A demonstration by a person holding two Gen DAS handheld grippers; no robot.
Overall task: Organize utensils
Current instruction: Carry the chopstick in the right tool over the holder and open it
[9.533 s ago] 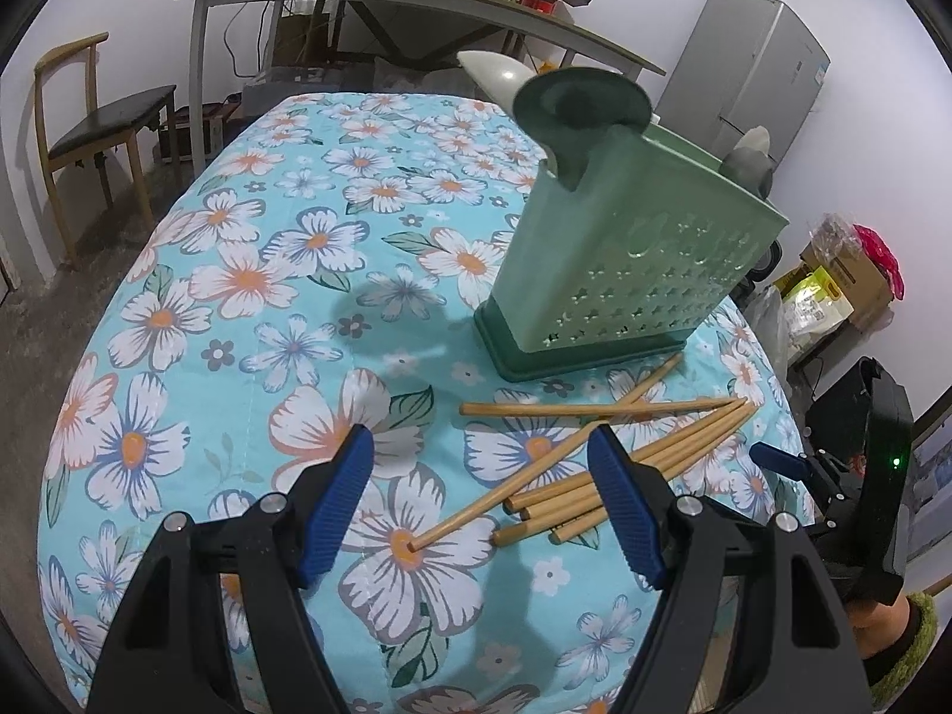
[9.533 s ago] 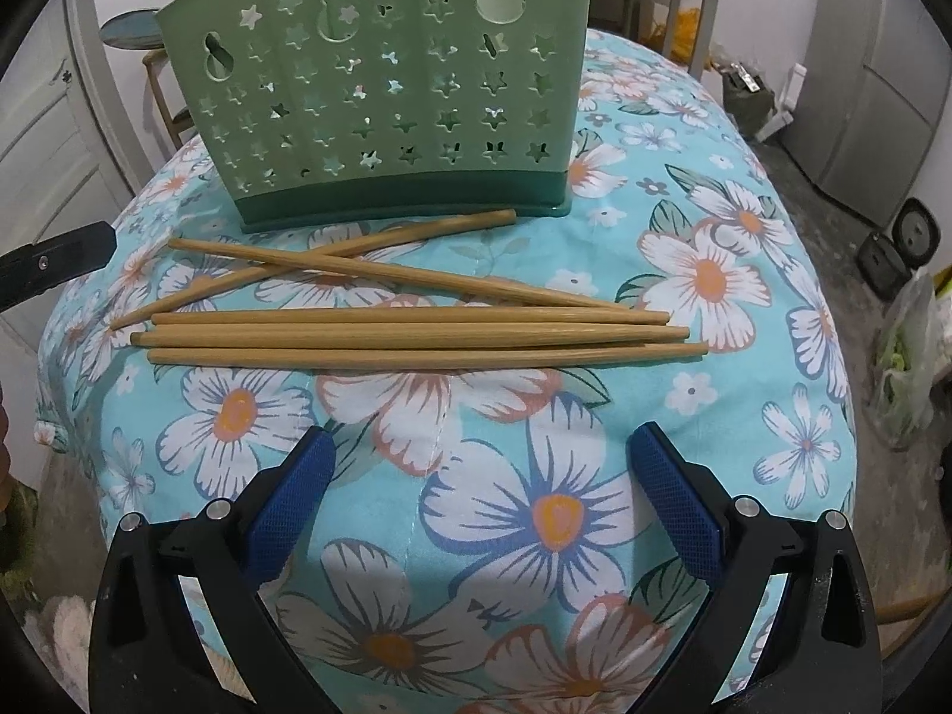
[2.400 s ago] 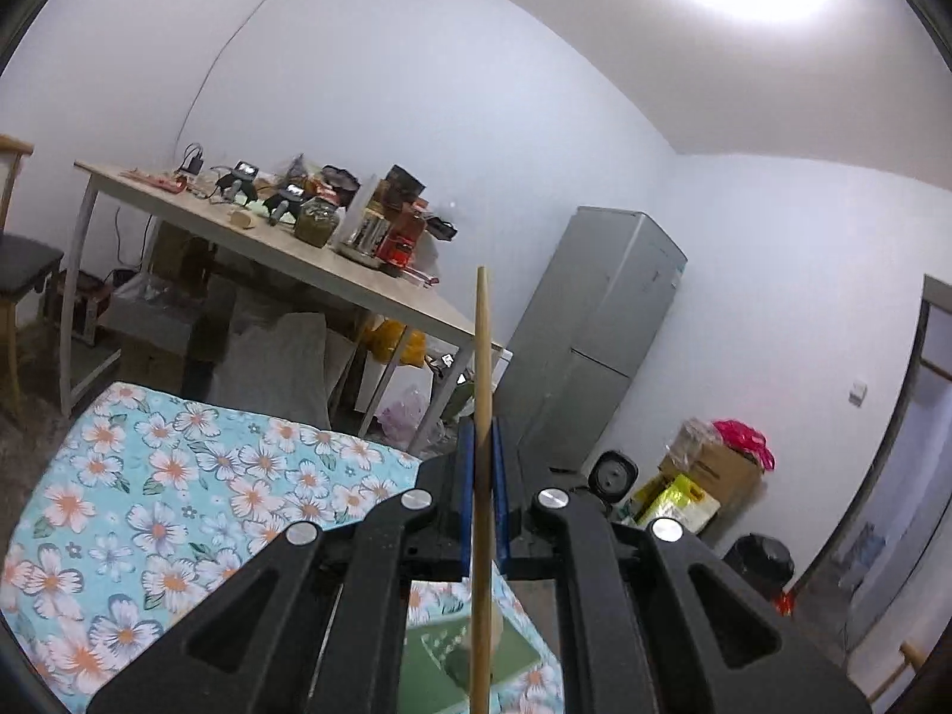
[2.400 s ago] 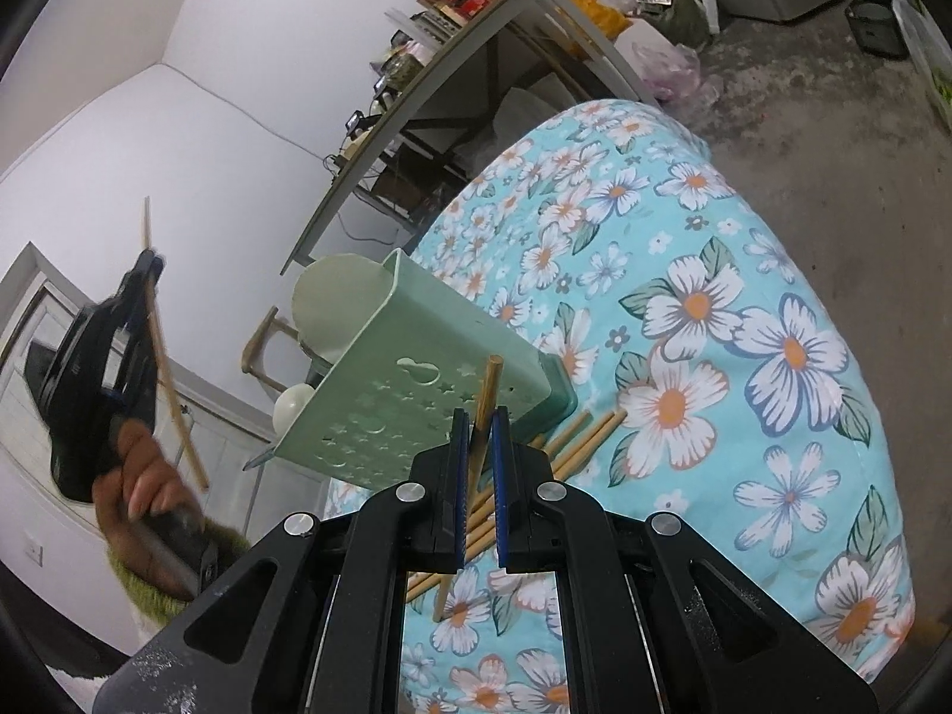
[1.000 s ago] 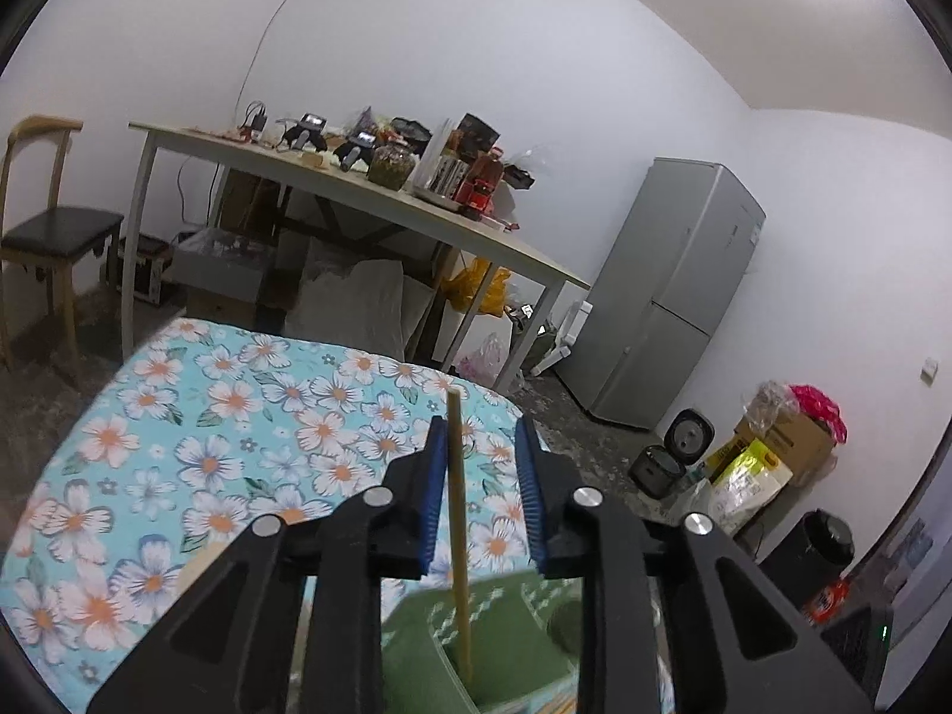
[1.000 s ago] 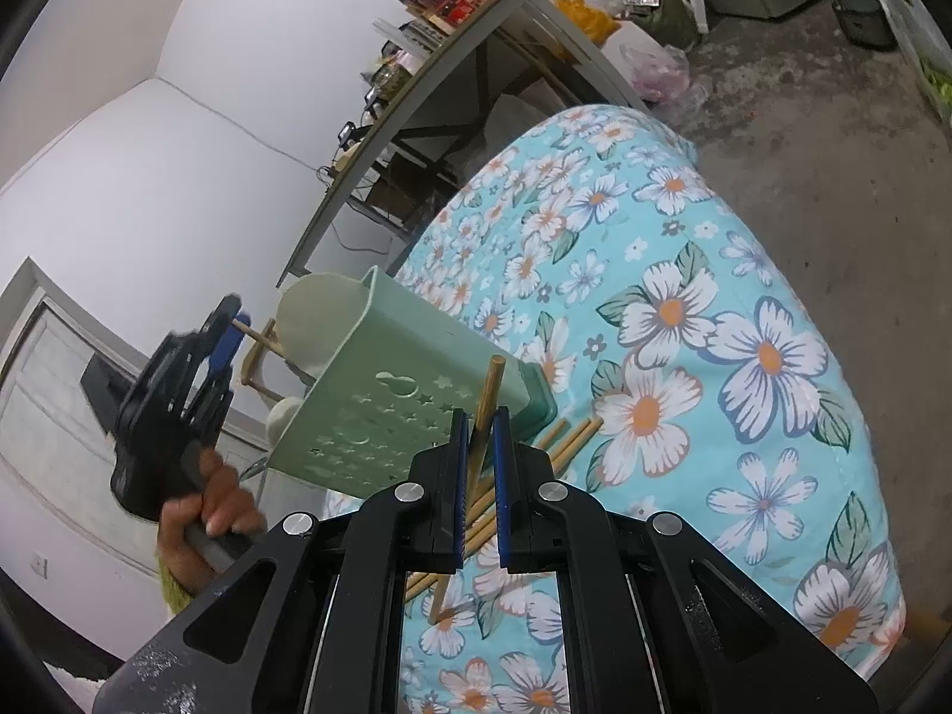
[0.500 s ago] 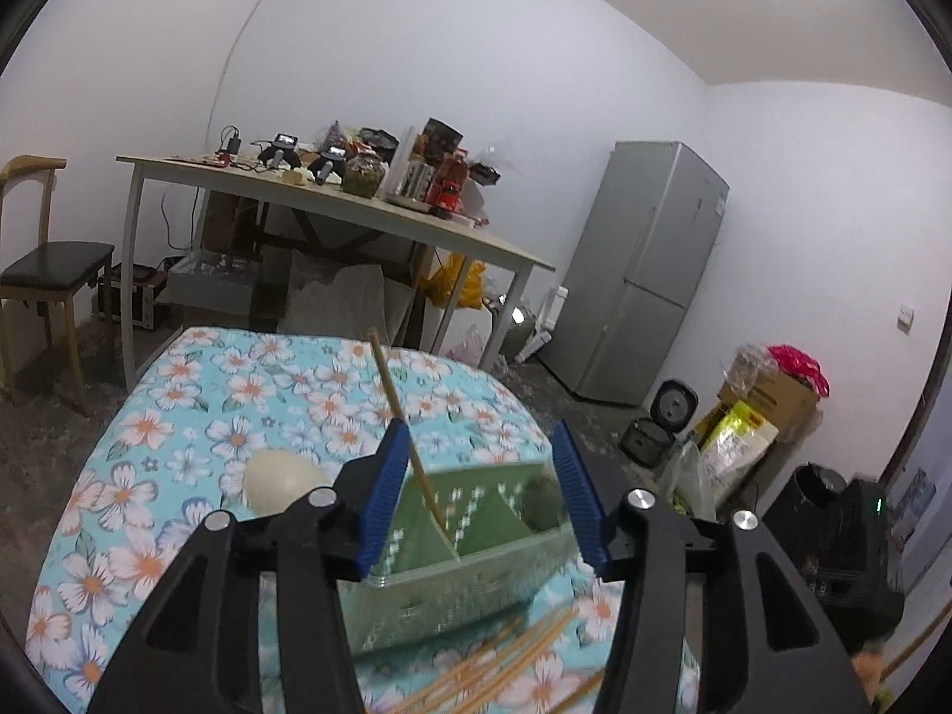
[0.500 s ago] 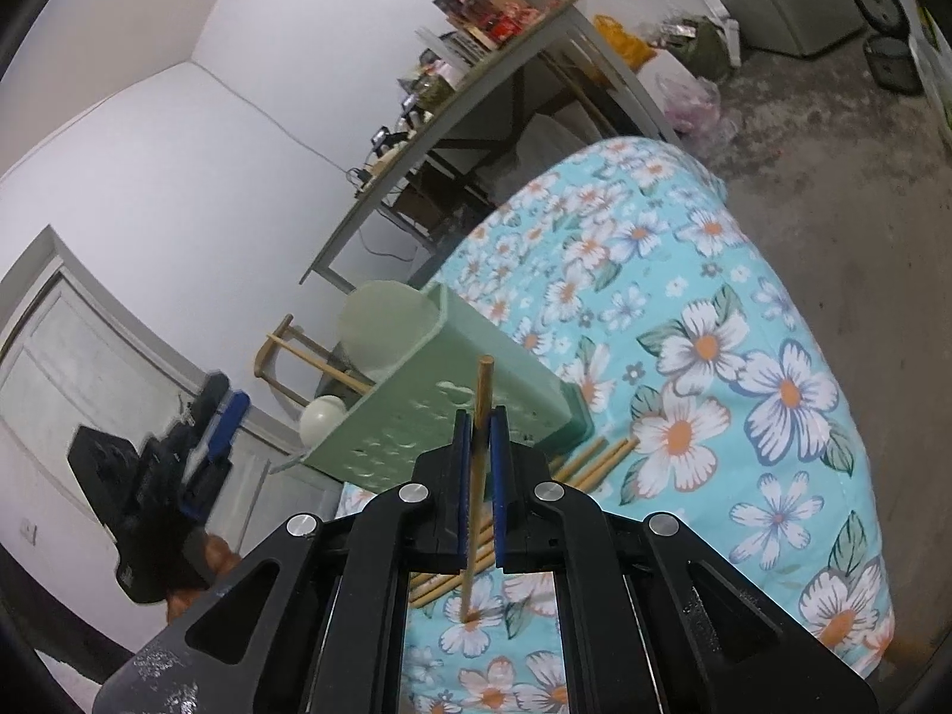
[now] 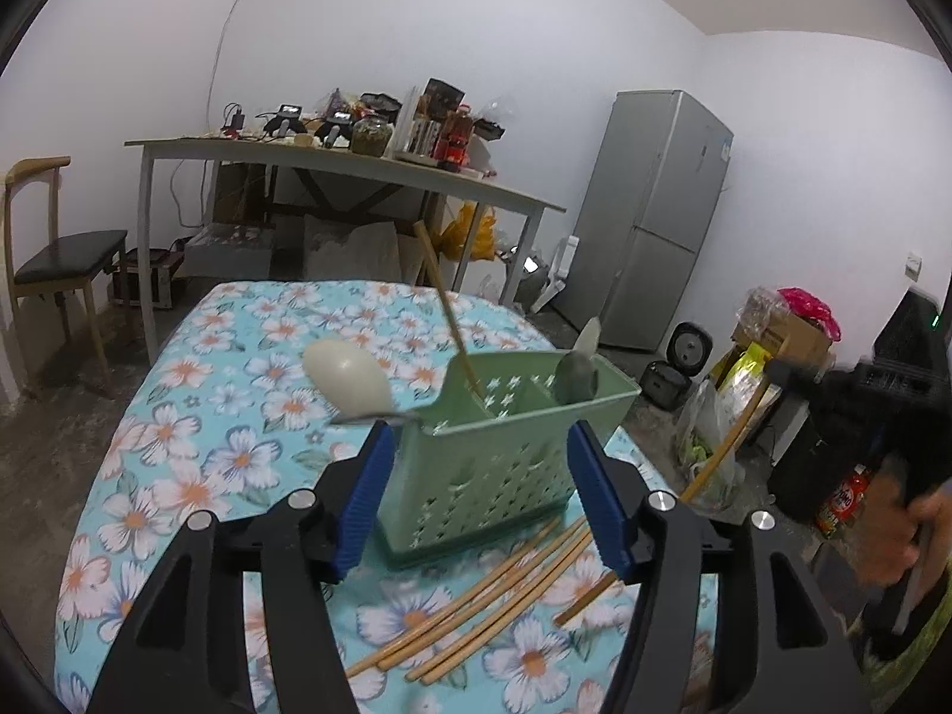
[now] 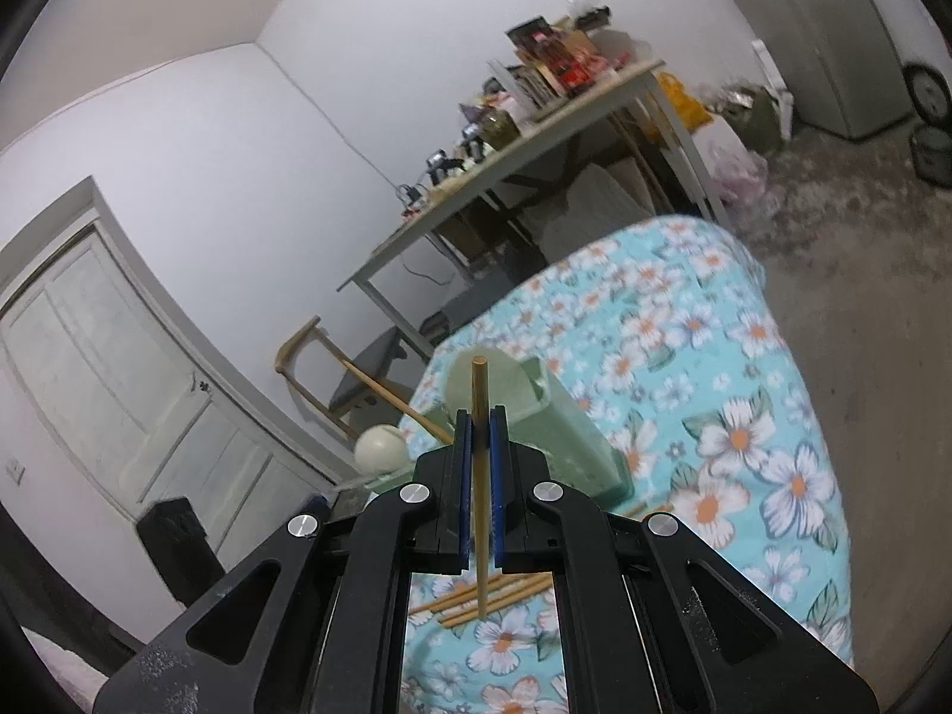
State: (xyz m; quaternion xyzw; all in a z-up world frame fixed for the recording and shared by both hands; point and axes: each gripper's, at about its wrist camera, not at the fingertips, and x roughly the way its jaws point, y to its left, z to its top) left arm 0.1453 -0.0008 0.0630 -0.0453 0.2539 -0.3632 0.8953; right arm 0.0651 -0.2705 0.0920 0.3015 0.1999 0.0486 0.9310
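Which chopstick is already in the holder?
The tilted chopstick standing in the green holder. The others lie flat on the cloth, and one is clamped in the right tongs.

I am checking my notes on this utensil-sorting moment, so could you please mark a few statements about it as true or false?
1. The right gripper is shut on a chopstick. True.
2. The left gripper holds a chopstick. False: its jaws are opening, with nothing between them.
3. One chopstick leans inside the green holder. True.
4. All chopsticks are already in the holder. False: several loose chopsticks lie on the floral tablecloth in front of it.
5. The holder lies tipped on its side. False: it stands upright.
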